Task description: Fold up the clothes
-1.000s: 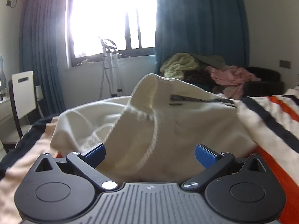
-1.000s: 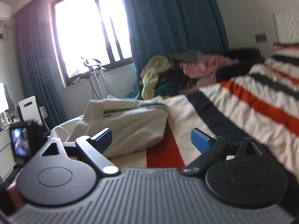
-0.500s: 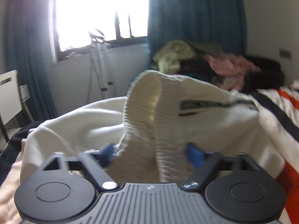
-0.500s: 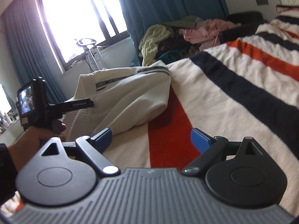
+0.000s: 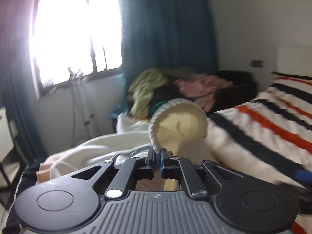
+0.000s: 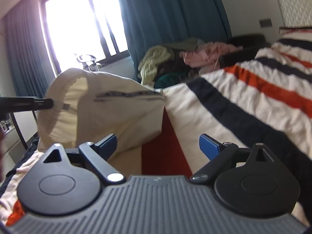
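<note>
Fingers of left gripper (image 5: pixel 157 156) pinch one cream garment's (image 5: pixel 181 124) ribbed hem.

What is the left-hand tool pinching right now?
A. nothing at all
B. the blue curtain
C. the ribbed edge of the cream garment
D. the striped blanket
C: the left gripper has its jaws closed on the ribbed band of the cream garment, which rises up from between them; the right gripper is open.
</note>
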The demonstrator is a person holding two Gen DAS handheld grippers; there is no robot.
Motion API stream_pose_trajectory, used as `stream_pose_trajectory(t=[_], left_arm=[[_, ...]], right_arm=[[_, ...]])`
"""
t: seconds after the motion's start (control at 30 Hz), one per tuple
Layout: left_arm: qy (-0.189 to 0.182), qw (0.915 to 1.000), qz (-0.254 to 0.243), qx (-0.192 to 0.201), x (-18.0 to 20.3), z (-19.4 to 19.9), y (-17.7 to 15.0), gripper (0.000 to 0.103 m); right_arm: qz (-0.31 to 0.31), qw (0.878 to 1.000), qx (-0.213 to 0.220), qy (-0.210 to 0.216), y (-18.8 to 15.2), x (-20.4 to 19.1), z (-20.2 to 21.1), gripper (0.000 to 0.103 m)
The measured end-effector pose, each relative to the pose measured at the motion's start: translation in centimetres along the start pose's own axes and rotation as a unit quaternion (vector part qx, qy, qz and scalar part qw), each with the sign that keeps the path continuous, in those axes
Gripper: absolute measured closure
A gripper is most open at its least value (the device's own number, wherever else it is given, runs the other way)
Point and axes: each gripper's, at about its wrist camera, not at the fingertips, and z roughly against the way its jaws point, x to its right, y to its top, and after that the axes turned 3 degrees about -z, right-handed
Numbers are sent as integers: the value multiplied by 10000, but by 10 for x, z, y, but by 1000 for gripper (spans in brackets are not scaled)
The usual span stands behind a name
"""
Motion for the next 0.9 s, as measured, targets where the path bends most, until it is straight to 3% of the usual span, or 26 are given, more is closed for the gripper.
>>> stream_pose_trajectory(t=[0.13, 0.23, 0.3, 0.5, 0.67, 0.77, 0.9], left_arm=[[-213, 9995, 57, 227, 36, 75, -15, 98], [-176, 9991, 285, 248, 55, 111, -41, 98], [-82, 9986, 469, 233, 64, 126, -61, 98], [163, 9875, 1556, 162, 45, 135, -105, 98], [44, 9827, 1797, 444, 24, 144, -106, 98], [36, 9790, 1943, 621, 14, 147, -110, 99], [26, 9748, 2139, 635, 1, 145, -114, 99]], right_arm=[[186, 9998, 87, 28, 0, -3, 16, 11], [325, 9993, 151, 49, 0, -5, 27, 11], [595, 9980, -115, 162, -2, -13, 37, 10], [1341, 9903, -290, 233, -17, -45, 47, 10], [1667, 9839, -507, 394, -39, -68, 26, 10], [1554, 9850, -684, 300, -50, -73, 2, 11], [1466, 9870, -600, 268, -57, -74, -28, 10]])
